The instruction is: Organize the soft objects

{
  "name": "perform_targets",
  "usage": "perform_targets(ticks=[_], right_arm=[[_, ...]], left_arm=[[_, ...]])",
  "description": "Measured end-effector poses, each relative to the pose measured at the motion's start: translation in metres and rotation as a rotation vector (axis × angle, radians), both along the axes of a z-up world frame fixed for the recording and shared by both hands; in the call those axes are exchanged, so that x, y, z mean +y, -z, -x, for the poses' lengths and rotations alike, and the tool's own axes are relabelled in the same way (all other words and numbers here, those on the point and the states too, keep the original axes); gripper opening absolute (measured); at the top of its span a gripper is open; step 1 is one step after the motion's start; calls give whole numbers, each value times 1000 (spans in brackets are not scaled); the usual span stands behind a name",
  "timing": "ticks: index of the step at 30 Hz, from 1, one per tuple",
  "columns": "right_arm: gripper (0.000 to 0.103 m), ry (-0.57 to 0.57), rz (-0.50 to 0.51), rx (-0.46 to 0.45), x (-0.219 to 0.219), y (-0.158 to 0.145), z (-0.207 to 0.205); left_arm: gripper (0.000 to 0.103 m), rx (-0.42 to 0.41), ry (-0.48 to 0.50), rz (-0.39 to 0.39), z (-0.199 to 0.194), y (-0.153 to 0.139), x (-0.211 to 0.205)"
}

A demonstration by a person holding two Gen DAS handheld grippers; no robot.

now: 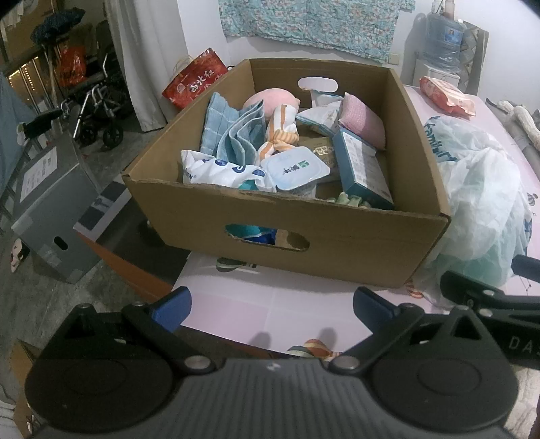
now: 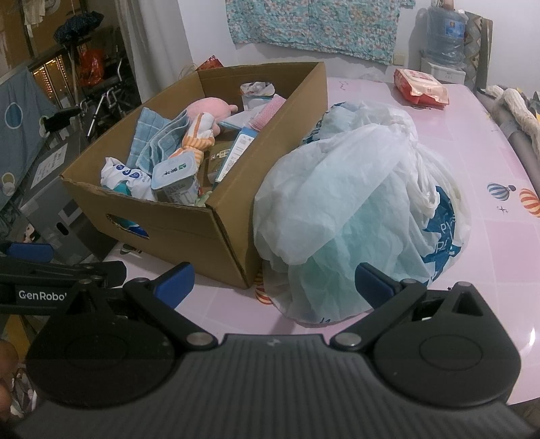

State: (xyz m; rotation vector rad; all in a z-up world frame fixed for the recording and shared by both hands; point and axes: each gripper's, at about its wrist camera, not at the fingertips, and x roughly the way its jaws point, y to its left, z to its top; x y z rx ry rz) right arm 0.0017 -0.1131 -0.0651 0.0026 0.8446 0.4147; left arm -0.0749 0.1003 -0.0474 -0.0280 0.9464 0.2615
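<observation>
A cardboard box (image 1: 337, 243) (image 2: 189, 233) stands on the pink table, packed with a blue towel (image 1: 233, 131) (image 2: 158, 135), a pink plush (image 1: 270, 99) (image 2: 209, 106), an orange-striped cloth (image 1: 280, 135) (image 2: 199, 135), a pink sponge (image 1: 362, 120), wipe packs and small cartons. A crumpled white plastic bag (image 2: 354, 202) (image 1: 479, 202) lies right of the box. My left gripper (image 1: 271, 309) hovers open before the box's front wall. My right gripper (image 2: 273, 282) is open, facing the bag's near side. Neither holds anything.
A red-and-white wipes pack (image 2: 420, 84) (image 1: 447, 94) lies at the table's far side. A grey box (image 1: 57, 216) and a wheelchair (image 1: 98, 111) stand on the floor at left. The table's edge (image 1: 219, 332) runs just under my left gripper. A water jug (image 2: 445, 32) stands at the back right.
</observation>
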Motion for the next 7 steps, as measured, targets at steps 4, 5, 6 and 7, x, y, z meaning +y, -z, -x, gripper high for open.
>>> perform_targets(ticks=[4,5,6,7], right_arm=[[102,0,0,0,0,0,0],[102,0,0,-1,0,0,0],[102,0,0,0,0,0,0],[102,0,-1,-1,0,0,0]], left_arm=[[102,-1,0,1,0,0,0],[102,-1,0,0,0,0,0],[102,-2,0,0,0,0,0],[102,-1,0,0,0,0,0]])
